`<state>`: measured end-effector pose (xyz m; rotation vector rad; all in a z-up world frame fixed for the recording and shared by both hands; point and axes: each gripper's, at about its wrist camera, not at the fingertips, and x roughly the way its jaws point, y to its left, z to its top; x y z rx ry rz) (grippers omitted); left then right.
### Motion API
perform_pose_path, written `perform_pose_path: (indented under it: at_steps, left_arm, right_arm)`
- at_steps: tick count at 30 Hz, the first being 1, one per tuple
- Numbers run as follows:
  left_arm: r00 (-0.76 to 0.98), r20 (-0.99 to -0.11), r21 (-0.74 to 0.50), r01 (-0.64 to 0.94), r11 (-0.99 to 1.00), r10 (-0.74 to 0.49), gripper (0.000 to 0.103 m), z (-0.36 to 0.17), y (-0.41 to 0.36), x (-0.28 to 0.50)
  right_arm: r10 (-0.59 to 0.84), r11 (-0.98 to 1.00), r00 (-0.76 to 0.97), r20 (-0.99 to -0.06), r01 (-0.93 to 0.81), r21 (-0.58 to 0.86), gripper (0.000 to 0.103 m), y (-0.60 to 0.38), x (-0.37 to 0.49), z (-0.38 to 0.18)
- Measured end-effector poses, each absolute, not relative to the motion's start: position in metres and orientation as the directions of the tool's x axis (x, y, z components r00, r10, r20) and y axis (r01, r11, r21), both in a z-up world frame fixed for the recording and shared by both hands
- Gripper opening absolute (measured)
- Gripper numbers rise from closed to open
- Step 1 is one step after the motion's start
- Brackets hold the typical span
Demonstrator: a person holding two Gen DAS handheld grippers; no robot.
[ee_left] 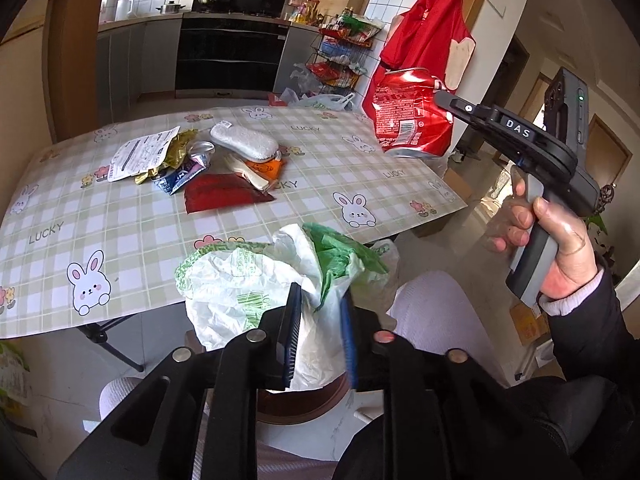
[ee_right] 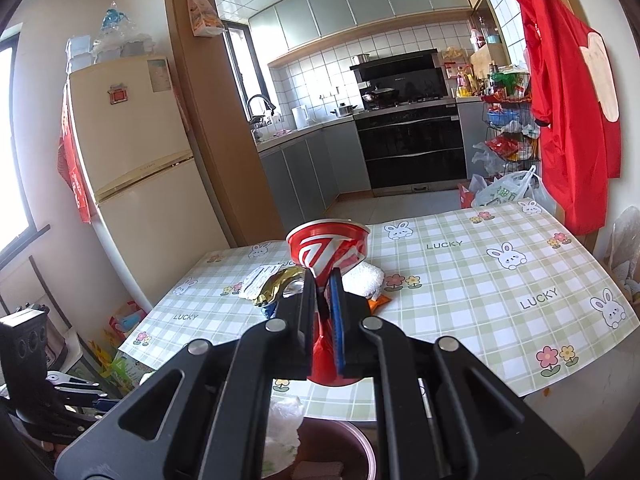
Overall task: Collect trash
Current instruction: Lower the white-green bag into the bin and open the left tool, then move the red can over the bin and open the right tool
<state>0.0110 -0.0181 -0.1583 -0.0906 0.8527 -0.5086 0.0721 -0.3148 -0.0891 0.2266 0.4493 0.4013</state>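
Pinched in our left gripper (ee_left: 320, 320), bag (ee_left: 256, 292) hangs open; our right gripper (ee_right: 322, 304) clamps can (ee_right: 328, 248) — we center it over the mouth before letting go.

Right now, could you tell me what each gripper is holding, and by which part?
The right gripper pinches the crushed red can by its flattened side. The left gripper clamps the white-and-green plastic bag at its bunched upper edge.

hidden: crushed can (ee_right: 328, 248) lower body behind jaws | blurred: wrapper print (ee_left: 140, 152) | cut off: fridge (ee_right: 132, 184) base
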Motion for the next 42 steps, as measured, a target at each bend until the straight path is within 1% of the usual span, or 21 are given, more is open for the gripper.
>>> perform_pose_path:
  at_steps: [2, 4, 6, 7, 8, 9, 11, 14, 19, 24, 34, 36, 37, 38, 40, 42]
  left_arm:
    - [0.555, -0.679, -0.296, 0.392, 0.871, -0.480, 0.044, -0.160, -0.018, 0.017]
    - [0.572, -0.672, -0.294, 0.376, 0.879, -0.469, 0.052, -0.163, -0.018, 0.021]
    - [0.575, -0.670, -0.317, 0.350, 0.882, -0.469, 0.053, -0.164, -0.016, 0.026]
    - [0.586, -0.663, -0.326, 0.334, 0.884, -0.466, 0.058, -0.164, -0.013, 0.026]
    - [0.608, -0.656, -0.321, 0.312, 0.894, -0.448, 0.064, -0.162, -0.008, 0.026]
    - [0.630, -0.647, -0.312, 0.295, 0.903, -0.430, 0.066, -0.158, -0.003, 0.026]
    - [0.684, -0.624, -0.289, 0.249, 0.924, -0.379, 0.075, -0.149, 0.009, 0.024]
    - [0.747, -0.592, -0.258, 0.180, 0.949, -0.302, 0.082, -0.133, 0.029, 0.022]
    - [0.807, -0.563, -0.223, 0.058, 0.973, -0.177, 0.090, -0.116, 0.061, 0.019]
    - [0.831, -0.547, -0.216, -0.022, 0.976, -0.102, 0.095, -0.110, 0.082, 0.013]
    - [0.823, -0.563, -0.238, -0.071, 0.969, -0.078, 0.096, -0.123, 0.099, 0.012]
    - [0.820, -0.566, -0.244, -0.070, 0.967, -0.083, 0.096, -0.124, 0.100, 0.012]
    - [0.819, -0.567, -0.246, -0.070, 0.967, -0.085, 0.096, -0.125, 0.099, 0.013]
    - [0.819, -0.568, -0.247, -0.070, 0.966, -0.086, 0.096, -0.125, 0.100, 0.013]
    - [0.818, -0.569, -0.248, -0.073, 0.966, -0.085, 0.096, -0.126, 0.101, 0.013]
    - [0.817, -0.571, -0.248, -0.077, 0.966, -0.082, 0.096, -0.127, 0.102, 0.013]
  right_arm:
    - [0.428, 0.896, 0.822, -0.376, -0.329, 0.298, 0.011, -0.314, 0.072, -0.090]
    - [0.432, 0.894, 0.819, -0.378, -0.333, 0.300, 0.011, -0.314, 0.072, -0.092]
    - [0.439, 0.891, 0.813, -0.383, -0.339, 0.301, 0.011, -0.312, 0.072, -0.092]
    - [0.442, 0.890, 0.810, -0.386, -0.343, 0.300, 0.011, -0.312, 0.072, -0.093]
    - [0.447, 0.888, 0.806, -0.388, -0.349, 0.298, 0.011, -0.311, 0.071, -0.094]
    - [0.453, 0.886, 0.802, -0.390, -0.356, 0.298, 0.011, -0.310, 0.071, -0.094]
    - [0.466, 0.880, 0.793, -0.392, -0.373, 0.293, 0.011, -0.306, 0.069, -0.095]
    - [0.485, 0.872, 0.780, -0.396, -0.399, 0.284, 0.011, -0.298, 0.068, -0.095]
    - [0.518, 0.855, 0.748, -0.415, -0.443, 0.269, 0.011, -0.280, 0.067, -0.096]
    - [0.539, 0.842, 0.715, -0.446, -0.475, 0.256, 0.011, -0.262, 0.069, -0.102]
    - [0.557, 0.824, 0.650, -0.517, -0.511, 0.245, 0.012, -0.230, 0.076, -0.123]
    - [0.557, 0.822, 0.636, -0.534, -0.513, 0.246, 0.015, -0.225, 0.077, -0.129]
    - [0.556, 0.823, 0.635, -0.537, -0.513, 0.245, 0.019, -0.224, 0.078, -0.131]
    - [0.555, 0.823, 0.634, -0.538, -0.513, 0.246, 0.027, -0.224, 0.078, -0.132]
    - [0.545, 0.830, 0.647, -0.533, -0.503, 0.239, 0.033, -0.225, 0.078, -0.132]
    - [0.527, 0.843, 0.665, -0.529, -0.486, 0.229, 0.042, -0.229, 0.078, -0.130]
